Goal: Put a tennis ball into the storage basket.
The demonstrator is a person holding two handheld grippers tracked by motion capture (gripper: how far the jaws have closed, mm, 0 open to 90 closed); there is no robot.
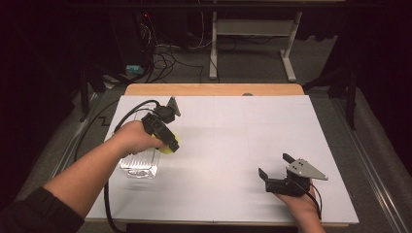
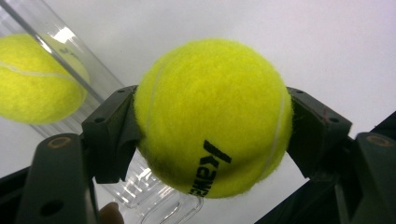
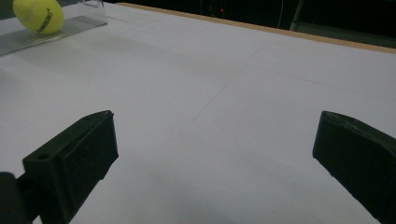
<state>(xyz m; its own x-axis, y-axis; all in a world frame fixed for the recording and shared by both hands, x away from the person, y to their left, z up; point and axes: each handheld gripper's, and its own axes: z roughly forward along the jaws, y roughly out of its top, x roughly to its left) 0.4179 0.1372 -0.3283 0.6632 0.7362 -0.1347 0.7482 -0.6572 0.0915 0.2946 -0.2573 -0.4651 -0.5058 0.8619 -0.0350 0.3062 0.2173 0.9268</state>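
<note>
Two grippers work over the white counter (image 1: pixel 233 145). Nearest the person, the right gripper (image 1: pixel 274 166) rests low at the counter's near right, its fingers (image 3: pixel 74 163) spread wide with nothing between them, just bare white surface. Farther off at the left, the left gripper (image 1: pixel 170 143) has its fingers (image 2: pixel 112 135) clamped on a yellow tennis ball (image 2: pixel 212 116), one pad pressed against each side; the ball hangs just above the counter. Touching or just under it lies a clear plastic tube (image 1: pixel 141 162) on its side, with a second tennis ball (image 2: pixel 35 79) inside it. Beyond the counter's wooden far edge (image 1: pixel 214 89) are cables on the floor.
</note>
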